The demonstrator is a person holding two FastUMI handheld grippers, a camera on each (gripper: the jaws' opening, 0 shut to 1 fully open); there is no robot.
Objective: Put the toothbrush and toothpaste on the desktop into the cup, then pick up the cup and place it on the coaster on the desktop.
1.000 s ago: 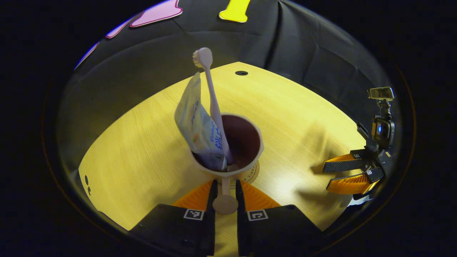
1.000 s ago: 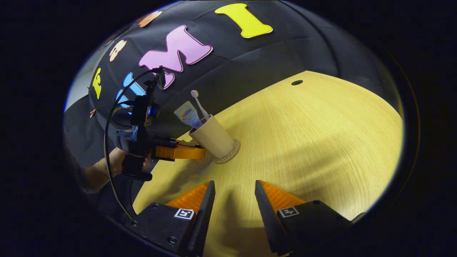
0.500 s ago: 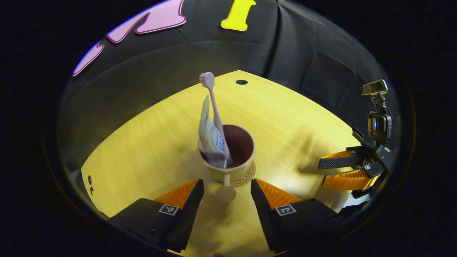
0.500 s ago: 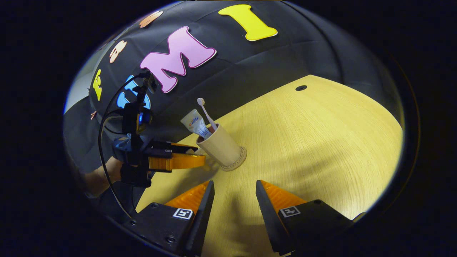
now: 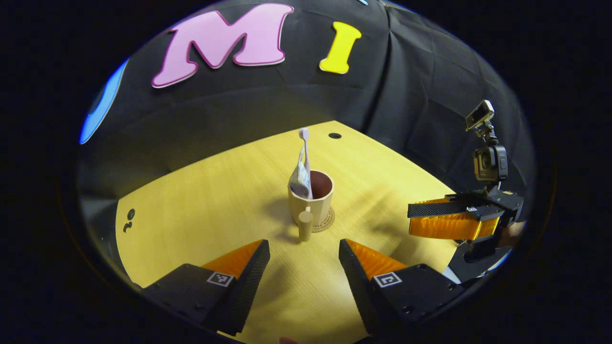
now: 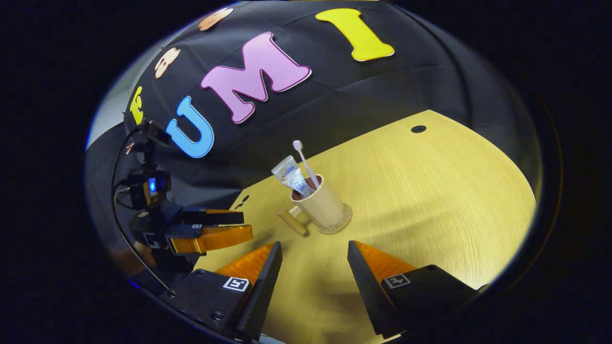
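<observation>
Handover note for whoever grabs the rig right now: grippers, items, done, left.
Left gripper: open, empty, short of the cup's handle.
Right gripper: open, empty, over bare desktop, off to the cup's side.
Cup: upright on the coaster, nothing gripping it.
Toothbrush and toothpaste: both standing in the cup, leaning toward the wall.
Done: both items are in the cup, and the cup is on the coaster.
Left: nothing obvious; keep both grippers clear of the cup so it isn't knocked.
</observation>
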